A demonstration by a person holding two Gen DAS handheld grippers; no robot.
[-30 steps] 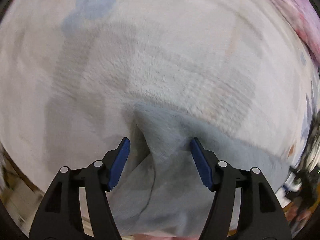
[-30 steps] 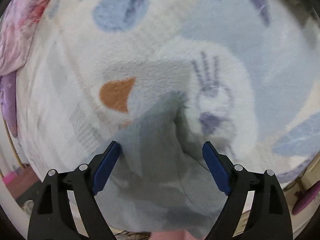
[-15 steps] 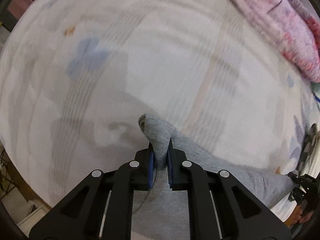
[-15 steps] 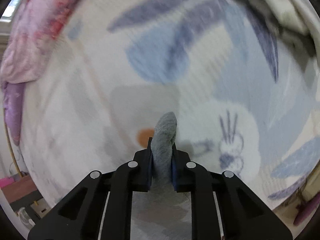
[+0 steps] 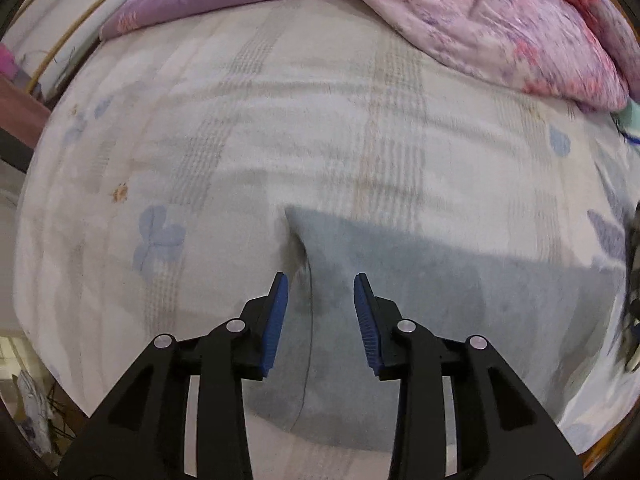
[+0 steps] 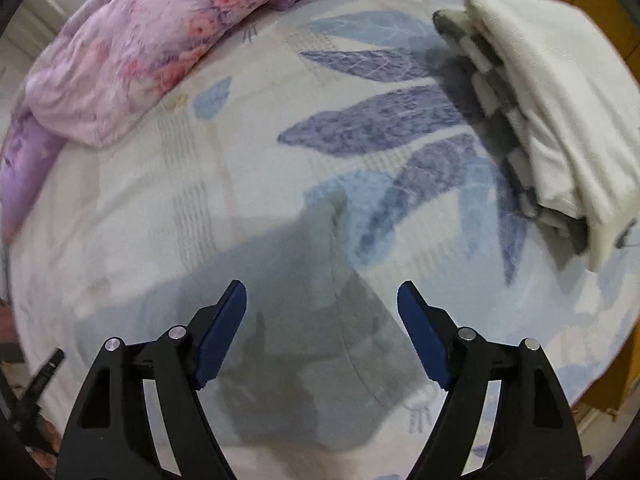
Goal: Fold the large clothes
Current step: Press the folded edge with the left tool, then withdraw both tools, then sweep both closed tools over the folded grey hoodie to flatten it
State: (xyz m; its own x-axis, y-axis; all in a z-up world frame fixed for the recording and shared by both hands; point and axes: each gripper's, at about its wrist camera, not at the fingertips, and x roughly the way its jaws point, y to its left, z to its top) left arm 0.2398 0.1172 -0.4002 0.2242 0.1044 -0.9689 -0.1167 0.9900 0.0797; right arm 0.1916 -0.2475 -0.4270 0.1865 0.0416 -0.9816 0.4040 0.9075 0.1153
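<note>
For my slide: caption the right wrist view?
Open right hand-held gripper above grey garment on floral bed sheet, folded pile nearby.

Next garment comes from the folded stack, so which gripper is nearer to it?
Right. The folded stack lies beside the right gripper; the left gripper view doesn't show it.

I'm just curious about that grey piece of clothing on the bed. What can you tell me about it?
The grey garment looks like soft, fleecy knit fabric with a stitched seam. It lies spread fairly flat on the leaf-patterned bedsheet, one corner pointing away from the cameras. The left gripper and right gripper stand open above it, their jaws having just opened; nothing grips it.
</note>
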